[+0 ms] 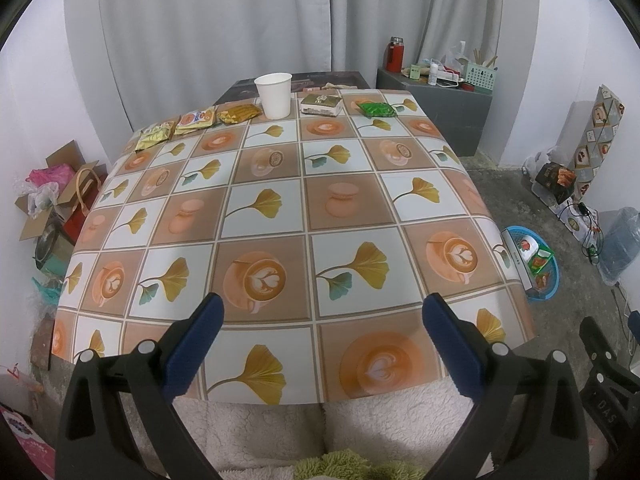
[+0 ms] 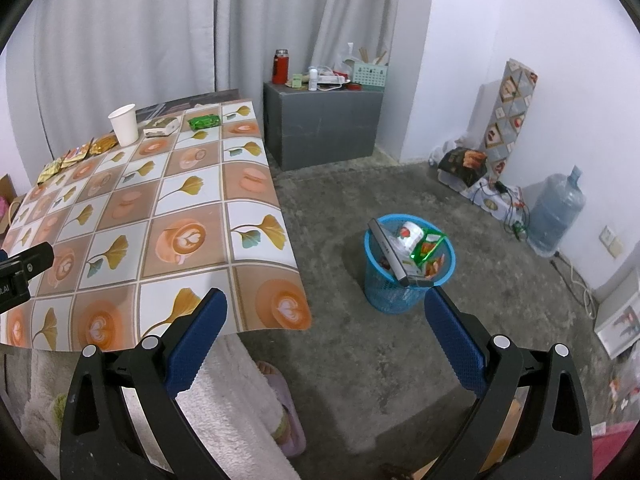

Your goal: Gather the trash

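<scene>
Trash lies along the table's far edge: a white paper cup (image 1: pixel 274 94), a green packet (image 1: pixel 377 109), a small white and gold box (image 1: pixel 321 104), a gold wrapper (image 1: pixel 239 113), an orange snack packet (image 1: pixel 196 119) and a yellow packet (image 1: pixel 154 135). The cup (image 2: pixel 124 124) and green packet (image 2: pixel 205 121) also show in the right wrist view. A blue mesh bin (image 2: pixel 408 264) holding wrappers and a flat box stands on the floor right of the table. My left gripper (image 1: pixel 322 312) is open and empty over the table's near edge. My right gripper (image 2: pixel 326 308) is open and empty, above the floor left of the bin.
The table (image 1: pixel 304 216) has a patterned cloth. A grey cabinet (image 2: pixel 324 120) with a red flask and clutter stands behind. A water jug (image 2: pixel 556 212) and boxes line the right wall. Cardboard boxes and bags (image 1: pixel 52 200) sit left of the table. My legs are below.
</scene>
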The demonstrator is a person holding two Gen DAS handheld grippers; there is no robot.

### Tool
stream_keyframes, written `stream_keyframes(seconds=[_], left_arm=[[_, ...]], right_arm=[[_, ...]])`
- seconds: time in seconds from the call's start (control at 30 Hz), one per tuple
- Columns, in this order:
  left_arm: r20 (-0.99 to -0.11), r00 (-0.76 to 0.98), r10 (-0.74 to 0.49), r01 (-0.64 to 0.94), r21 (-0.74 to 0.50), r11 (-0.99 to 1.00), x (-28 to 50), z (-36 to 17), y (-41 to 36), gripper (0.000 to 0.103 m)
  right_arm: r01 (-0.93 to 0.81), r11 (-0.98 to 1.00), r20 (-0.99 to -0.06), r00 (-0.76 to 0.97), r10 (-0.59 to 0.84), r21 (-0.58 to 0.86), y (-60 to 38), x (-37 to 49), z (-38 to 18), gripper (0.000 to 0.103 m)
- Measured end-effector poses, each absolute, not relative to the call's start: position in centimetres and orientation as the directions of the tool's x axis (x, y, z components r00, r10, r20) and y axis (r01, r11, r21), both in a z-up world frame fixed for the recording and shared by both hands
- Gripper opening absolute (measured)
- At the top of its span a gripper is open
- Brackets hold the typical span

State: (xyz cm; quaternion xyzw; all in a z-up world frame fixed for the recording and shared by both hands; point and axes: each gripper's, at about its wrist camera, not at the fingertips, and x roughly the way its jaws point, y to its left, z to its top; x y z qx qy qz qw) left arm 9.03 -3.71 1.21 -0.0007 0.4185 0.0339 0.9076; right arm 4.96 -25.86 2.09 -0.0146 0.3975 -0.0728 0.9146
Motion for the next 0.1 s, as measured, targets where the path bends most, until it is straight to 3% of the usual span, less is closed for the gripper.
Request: stream_keyframes(seconds=[0.1], left_arm=[[-0.759, 0.648, 0.062, -0.064, 0.027, 0.998, 9.00, 1.23, -3.73, 0.097]], right_arm=[[0.121, 0.989, -0.725, 0.674, -0.144, -0.084, -25.93, 4.94, 2.12, 0.095]])
